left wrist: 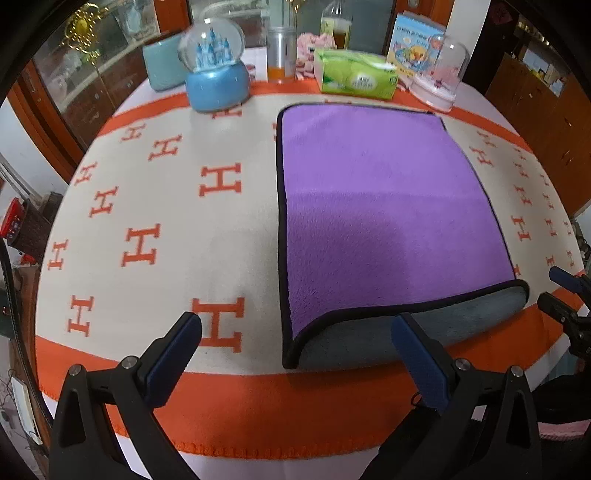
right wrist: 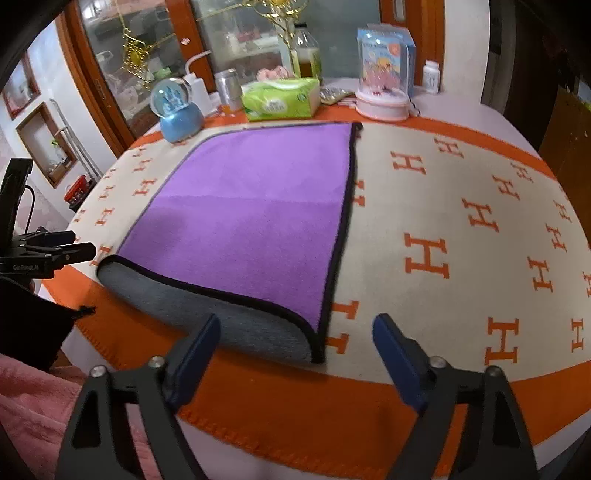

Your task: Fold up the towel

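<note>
A purple towel (left wrist: pixel 384 206) with a black border and a grey underside lies folded on the table. Its near edge curls up and shows the grey side (left wrist: pixel 413 325). It also shows in the right wrist view (right wrist: pixel 251 218). My left gripper (left wrist: pixel 295 325) is open and empty, just in front of the towel's near left corner. My right gripper (right wrist: pixel 295 328) is open and empty, at the towel's near right corner. The right gripper also shows at the right edge of the left wrist view (left wrist: pixel 565 291). The left gripper shows at the left edge of the right wrist view (right wrist: pixel 55 247).
A white and orange H-pattern blanket (left wrist: pixel 166 221) covers the table. At the back stand a blue snow globe (left wrist: pixel 216 74), a green tissue pack (left wrist: pixel 356 75), a clear dome (left wrist: pixel 439 74), a bottle (left wrist: pixel 336 26) and a steel can (left wrist: pixel 280 51). A pink cloth (right wrist: pixel 33 410) lies at the near left.
</note>
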### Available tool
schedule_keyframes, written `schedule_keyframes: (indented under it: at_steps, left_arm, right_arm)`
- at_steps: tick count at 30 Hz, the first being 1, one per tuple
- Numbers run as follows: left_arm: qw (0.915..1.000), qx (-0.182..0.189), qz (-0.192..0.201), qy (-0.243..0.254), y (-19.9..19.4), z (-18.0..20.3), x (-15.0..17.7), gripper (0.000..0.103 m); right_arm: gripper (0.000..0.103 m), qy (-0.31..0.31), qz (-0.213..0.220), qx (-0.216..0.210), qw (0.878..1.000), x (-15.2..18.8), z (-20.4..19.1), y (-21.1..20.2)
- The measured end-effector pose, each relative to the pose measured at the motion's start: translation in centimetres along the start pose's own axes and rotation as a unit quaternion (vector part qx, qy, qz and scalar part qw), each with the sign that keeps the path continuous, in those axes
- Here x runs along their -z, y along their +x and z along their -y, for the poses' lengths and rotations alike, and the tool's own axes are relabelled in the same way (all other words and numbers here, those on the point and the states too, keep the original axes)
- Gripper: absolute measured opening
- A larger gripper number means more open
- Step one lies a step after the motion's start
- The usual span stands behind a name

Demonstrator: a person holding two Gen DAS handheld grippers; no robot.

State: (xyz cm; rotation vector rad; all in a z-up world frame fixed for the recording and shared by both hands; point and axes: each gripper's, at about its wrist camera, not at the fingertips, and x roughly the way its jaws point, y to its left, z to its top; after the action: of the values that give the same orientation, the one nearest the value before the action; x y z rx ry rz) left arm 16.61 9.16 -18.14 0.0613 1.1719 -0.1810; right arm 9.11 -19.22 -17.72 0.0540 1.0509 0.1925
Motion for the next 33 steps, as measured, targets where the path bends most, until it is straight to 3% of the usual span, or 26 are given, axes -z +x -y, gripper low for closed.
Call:
schedule_keyframes:
  at_steps: [7,14,22,28,33]
  left_arm:
    - [0.9996,0.010,-0.025,0.004,2.4,0.0,-0.2,0.100]
    - [0.9986,0.029,-0.045,0.003,3.7,-0.3,0.1,0.094]
    - [0.9977,0.044,-0.051,0.005,4.3,-0.3,0.3,0.069]
    - [0.9969,0.057,-0.054,0.006,4.4,-0.2,0.5,0.042]
    - [0.9962,0.064,-0.059,0.007,4.4,0.1,0.8,0.030]
  right_arm:
    - [0.059,0.001,-0.029,-0.014,0.999,0.2,0.5,1.9]
    - [0.046,0.005,-0.050,-0.027,0.998,0.3,0.8,3.3]
    - [0.037,0.005,-0.055,-0.028,0.998,0.5,0.6,3.4]
    - [0.033,0.005,-0.055,-0.026,0.998,0.5,0.6,3.3]
    - [0.030,0.004,-0.055,-0.026,0.998,0.5,0.6,3.3]
